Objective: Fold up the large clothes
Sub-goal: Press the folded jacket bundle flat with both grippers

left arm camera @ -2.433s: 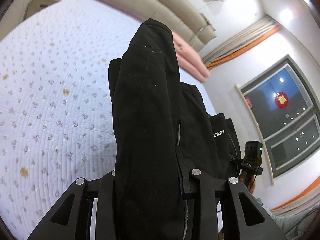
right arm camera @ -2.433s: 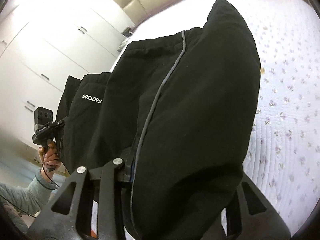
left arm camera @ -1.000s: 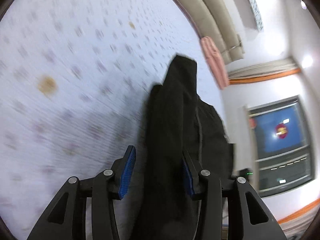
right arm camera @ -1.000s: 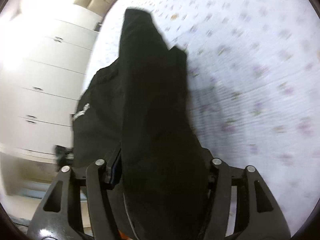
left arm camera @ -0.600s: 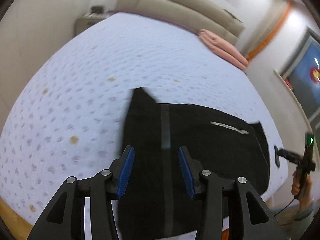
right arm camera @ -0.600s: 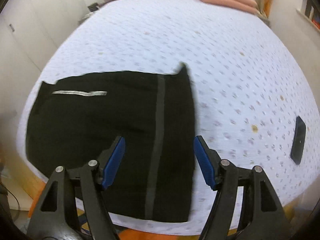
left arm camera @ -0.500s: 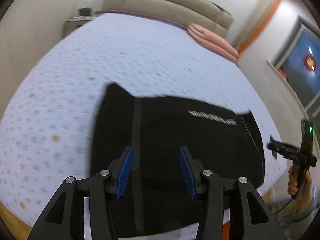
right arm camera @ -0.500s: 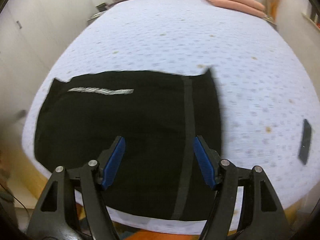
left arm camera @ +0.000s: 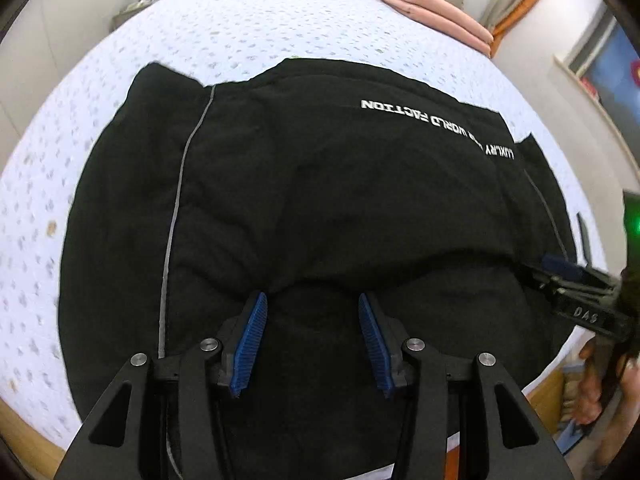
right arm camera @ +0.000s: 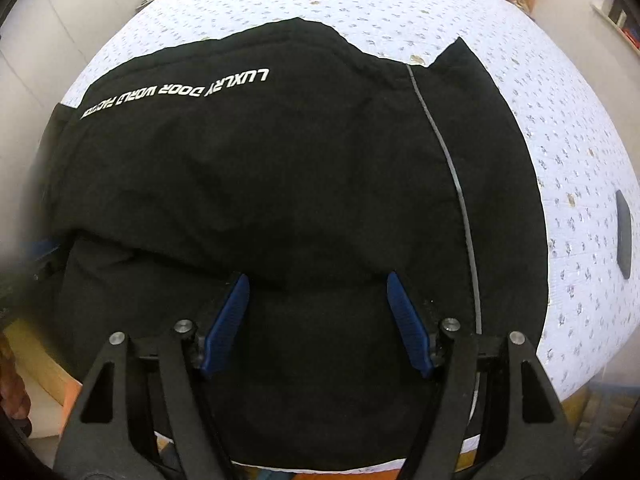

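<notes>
A large black garment (left arm camera: 320,184) with white lettering and thin grey piping lies spread flat at the near edge of the bed; it also fills the right wrist view (right arm camera: 280,184). A fold edge runs across it just ahead of both grippers. My left gripper (left arm camera: 310,320) is open and empty, its blue pads low over the near part of the cloth. My right gripper (right arm camera: 318,300) is open and empty, also over the near part. The right gripper also shows in the left wrist view (left arm camera: 576,284) at the garment's right side.
The white quilted bed (left arm camera: 240,28) with small floral print extends beyond the garment. Pink folded bedding (left arm camera: 432,12) lies by the beige headboard. A dark phone-like object (right arm camera: 623,234) lies on the bed at right. The wooden bed edge (right arm camera: 36,368) shows below.
Both grippers let go of the garment, which was held up and now lies flat on the bed. Both then moved in lower and closer over its near part.
</notes>
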`<control>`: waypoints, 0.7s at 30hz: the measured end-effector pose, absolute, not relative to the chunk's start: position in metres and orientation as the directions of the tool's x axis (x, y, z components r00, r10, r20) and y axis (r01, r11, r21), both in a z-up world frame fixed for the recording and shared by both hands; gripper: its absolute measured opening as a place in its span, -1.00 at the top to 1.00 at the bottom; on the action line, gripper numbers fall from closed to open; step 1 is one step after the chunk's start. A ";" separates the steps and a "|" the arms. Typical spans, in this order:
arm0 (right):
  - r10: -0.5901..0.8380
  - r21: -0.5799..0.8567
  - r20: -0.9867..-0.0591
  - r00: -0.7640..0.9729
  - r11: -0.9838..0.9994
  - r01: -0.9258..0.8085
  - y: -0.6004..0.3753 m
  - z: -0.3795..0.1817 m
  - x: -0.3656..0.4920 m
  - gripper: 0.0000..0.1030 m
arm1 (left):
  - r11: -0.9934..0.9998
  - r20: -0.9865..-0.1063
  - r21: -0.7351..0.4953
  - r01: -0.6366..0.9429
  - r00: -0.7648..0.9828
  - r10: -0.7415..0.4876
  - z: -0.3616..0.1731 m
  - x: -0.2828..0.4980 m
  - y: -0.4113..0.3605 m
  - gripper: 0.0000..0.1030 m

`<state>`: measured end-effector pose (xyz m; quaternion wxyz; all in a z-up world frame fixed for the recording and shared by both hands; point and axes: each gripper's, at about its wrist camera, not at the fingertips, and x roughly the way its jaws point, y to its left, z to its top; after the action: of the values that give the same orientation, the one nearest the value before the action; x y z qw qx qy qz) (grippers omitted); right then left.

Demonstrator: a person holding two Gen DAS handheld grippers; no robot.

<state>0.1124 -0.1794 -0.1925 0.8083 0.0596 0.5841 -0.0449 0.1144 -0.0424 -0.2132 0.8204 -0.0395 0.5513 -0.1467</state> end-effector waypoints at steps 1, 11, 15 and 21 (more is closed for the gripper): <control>-0.008 0.037 -0.949 0.314 0.990 0.138 -0.179 -0.194 0.113 -0.34 | 0.955 -0.892 -0.226 0.195 0.353 -0.283 -0.213 0.113 -0.042 0.05; 0.010 0.066 -0.956 0.293 0.981 0.182 -0.187 -0.182 0.101 -0.42 | 0.967 -0.894 -0.216 0.132 0.372 -0.250 -0.183 0.079 -0.023 0.04; 0.035 0.100 -0.952 0.304 0.975 0.198 -0.188 -0.172 0.082 -0.44 | 0.967 -0.883 -0.228 0.112 0.396 -0.254 -0.159 0.061 -0.011 0.04; 0.059 0.160 -0.933 0.355 0.952 0.262 -0.192 -0.134 0.051 -0.49 | 0.968 -0.845 -0.203 0.145 0.473 -0.248 -0.101 0.024 -0.017 0.03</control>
<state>0.0505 -0.1923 -0.1342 0.8107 0.1422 0.5645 -0.0624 0.0237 -0.0165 -0.1013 0.8566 -0.0517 0.5004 -0.1146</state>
